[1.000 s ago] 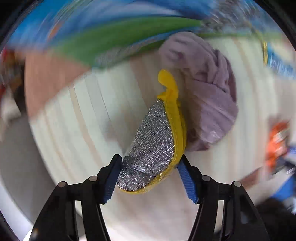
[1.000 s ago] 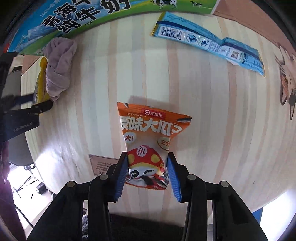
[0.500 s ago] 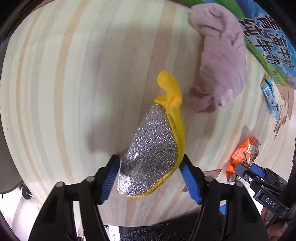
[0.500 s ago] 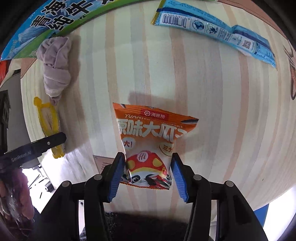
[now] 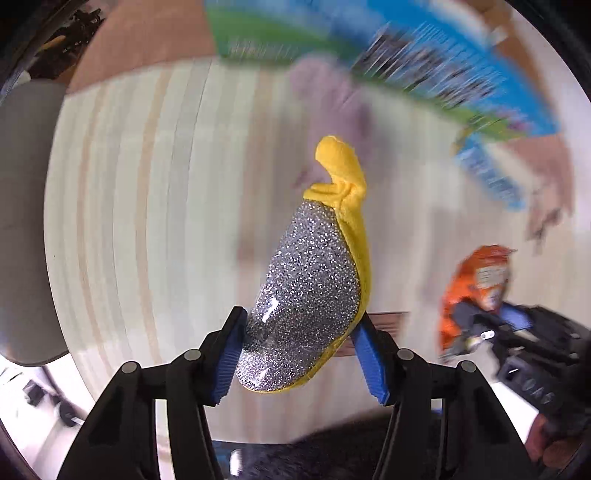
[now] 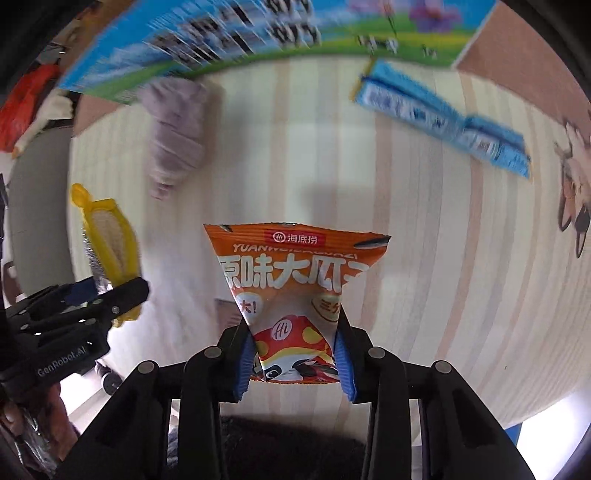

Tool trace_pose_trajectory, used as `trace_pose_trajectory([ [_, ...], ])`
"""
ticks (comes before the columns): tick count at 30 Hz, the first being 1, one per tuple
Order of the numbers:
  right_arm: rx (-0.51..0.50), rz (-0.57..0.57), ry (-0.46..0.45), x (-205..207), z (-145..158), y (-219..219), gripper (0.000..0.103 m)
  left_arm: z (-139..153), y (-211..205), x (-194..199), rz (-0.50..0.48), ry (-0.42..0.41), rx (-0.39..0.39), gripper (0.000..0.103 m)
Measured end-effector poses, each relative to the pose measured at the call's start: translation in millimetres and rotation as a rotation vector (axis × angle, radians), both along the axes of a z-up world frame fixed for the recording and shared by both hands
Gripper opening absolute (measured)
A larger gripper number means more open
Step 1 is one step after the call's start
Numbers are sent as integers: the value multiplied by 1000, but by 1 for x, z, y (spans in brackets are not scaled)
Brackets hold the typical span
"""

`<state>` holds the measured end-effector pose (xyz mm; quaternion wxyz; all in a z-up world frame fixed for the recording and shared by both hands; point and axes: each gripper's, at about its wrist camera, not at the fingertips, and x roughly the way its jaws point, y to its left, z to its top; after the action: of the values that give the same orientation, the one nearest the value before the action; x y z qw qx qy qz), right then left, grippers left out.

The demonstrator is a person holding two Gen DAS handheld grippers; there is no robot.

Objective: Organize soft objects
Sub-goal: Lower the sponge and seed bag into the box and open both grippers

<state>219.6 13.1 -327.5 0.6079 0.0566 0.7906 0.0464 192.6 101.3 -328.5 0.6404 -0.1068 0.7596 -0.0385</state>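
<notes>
My left gripper (image 5: 301, 354) is shut on a yellow sponge with a glittery silver face (image 5: 310, 291) and holds it above the striped wooden table (image 5: 147, 221). The same sponge (image 6: 107, 240) and left gripper (image 6: 107, 295) show at the left of the right wrist view. My right gripper (image 6: 295, 362) is shut on an orange snack bag (image 6: 295, 280), held off the table; it also shows in the left wrist view (image 5: 480, 291). A crumpled mauve cloth (image 6: 177, 133) lies on the table at the back left, blurred in the left wrist view (image 5: 328, 92).
A blue snack wrapper (image 6: 443, 118) lies at the back right of the table. A large blue and green milk carton box (image 6: 258, 33) stands along the far edge. A cartoon animal print (image 6: 576, 184) shows at the right. A grey chair (image 5: 26, 221) stands beyond the table's left edge.
Both grippers have swung, blurring the background. The right gripper squeezes the orange bag tighter, pinching it into a funnel, and holds it higher. The left gripper keeps its hold on the sponge.
</notes>
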Motion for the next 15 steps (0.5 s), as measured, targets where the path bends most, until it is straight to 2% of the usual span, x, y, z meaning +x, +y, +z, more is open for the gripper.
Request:
trace_pose_trajectory([
  [5, 73, 26, -137, 37, 76, 3, 39, 74, -5, 49, 52, -112, -140, 54],
  [8, 97, 36, -214, 69, 112, 7, 39, 98, -9, 92, 67, -138, -193, 55],
  [11, 87, 50, -281, 110, 134, 17, 39, 105, -7, 142, 94, -121, -220, 55],
  [13, 65, 60, -292, 138, 132, 22, 39, 98, -7, 176, 101, -76, -238, 55],
  [15, 59, 54, -281, 167, 122, 24, 39, 80, -6, 207, 122, -23, -239, 55],
])
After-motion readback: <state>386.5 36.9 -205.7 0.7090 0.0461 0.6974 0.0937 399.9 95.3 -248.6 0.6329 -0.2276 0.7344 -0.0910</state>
